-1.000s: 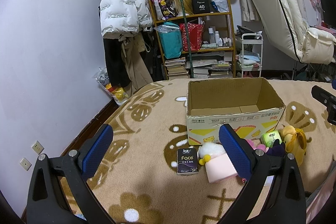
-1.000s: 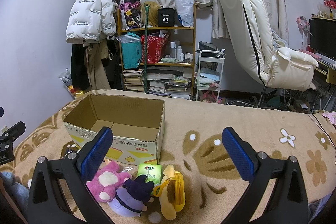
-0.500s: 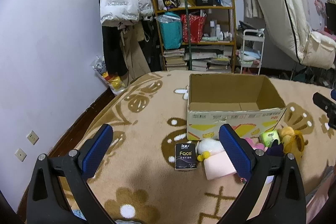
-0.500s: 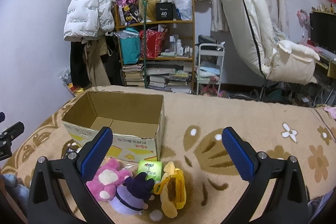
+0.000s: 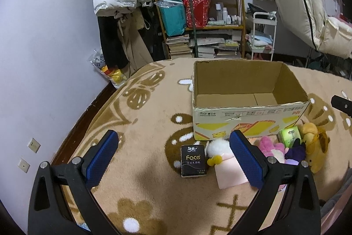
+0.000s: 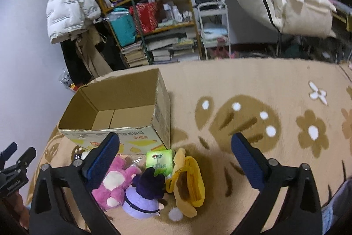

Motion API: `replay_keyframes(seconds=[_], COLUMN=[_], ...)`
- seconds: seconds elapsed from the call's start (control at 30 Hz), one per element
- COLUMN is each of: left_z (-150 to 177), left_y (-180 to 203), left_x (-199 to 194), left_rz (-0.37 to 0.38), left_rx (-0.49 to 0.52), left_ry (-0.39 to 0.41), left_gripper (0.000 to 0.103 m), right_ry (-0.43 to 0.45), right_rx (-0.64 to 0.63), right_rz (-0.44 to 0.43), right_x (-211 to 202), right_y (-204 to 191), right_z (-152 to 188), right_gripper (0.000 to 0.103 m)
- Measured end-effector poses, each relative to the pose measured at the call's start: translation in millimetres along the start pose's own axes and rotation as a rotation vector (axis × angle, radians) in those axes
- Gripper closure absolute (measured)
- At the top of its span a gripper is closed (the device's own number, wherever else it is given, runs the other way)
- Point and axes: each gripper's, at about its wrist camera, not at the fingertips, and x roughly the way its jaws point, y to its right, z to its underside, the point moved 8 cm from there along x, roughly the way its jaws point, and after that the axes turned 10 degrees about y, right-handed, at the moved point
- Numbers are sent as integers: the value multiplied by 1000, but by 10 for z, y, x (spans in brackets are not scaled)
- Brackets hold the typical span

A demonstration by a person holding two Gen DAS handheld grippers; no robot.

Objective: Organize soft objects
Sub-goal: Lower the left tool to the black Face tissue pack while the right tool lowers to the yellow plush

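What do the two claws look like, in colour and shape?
Both look alike. The left claw has two black plastic arms with triangular cut-outs and silver screws; each ends in a flat blue pad with a fine grid texture. The right claw has the same black frame and blue pads. No cables or sleeves show.

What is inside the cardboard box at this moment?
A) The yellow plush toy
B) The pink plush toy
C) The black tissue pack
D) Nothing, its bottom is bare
D: both views look into the cardboard box and show only its bare bottom flaps, while the pink plush toy, black tissue pack and yellow plush toy lie on the blanket in front of it.
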Motion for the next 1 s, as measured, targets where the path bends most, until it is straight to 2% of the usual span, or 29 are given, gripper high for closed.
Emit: replay_keyframes(seconds=[0.13, 0.37, 0.53, 0.8, 1.0], left_z=[20, 117, 221, 443, 648], left_y=[25, 48, 125, 133, 68], left_x=[143, 425, 644, 852, 1016], left_rz=[-7, -18, 11, 51, 39], left_rx=[20, 45, 52, 5, -47], left_ry=[-35, -103, -170, -286, -390], left_gripper=[3, 3, 3, 3, 3], right_ry=[-68, -143, -224, -326, -368], right_rx=[30, 42, 57, 87, 113], right_rz=[-16, -11, -18, -35, -52], right_x=[103, 261, 407, 586, 655], right_y=[15, 25, 45, 73, 102], right_z=[84, 191, 311, 526, 616], right_gripper=[14, 19, 35, 47, 48])
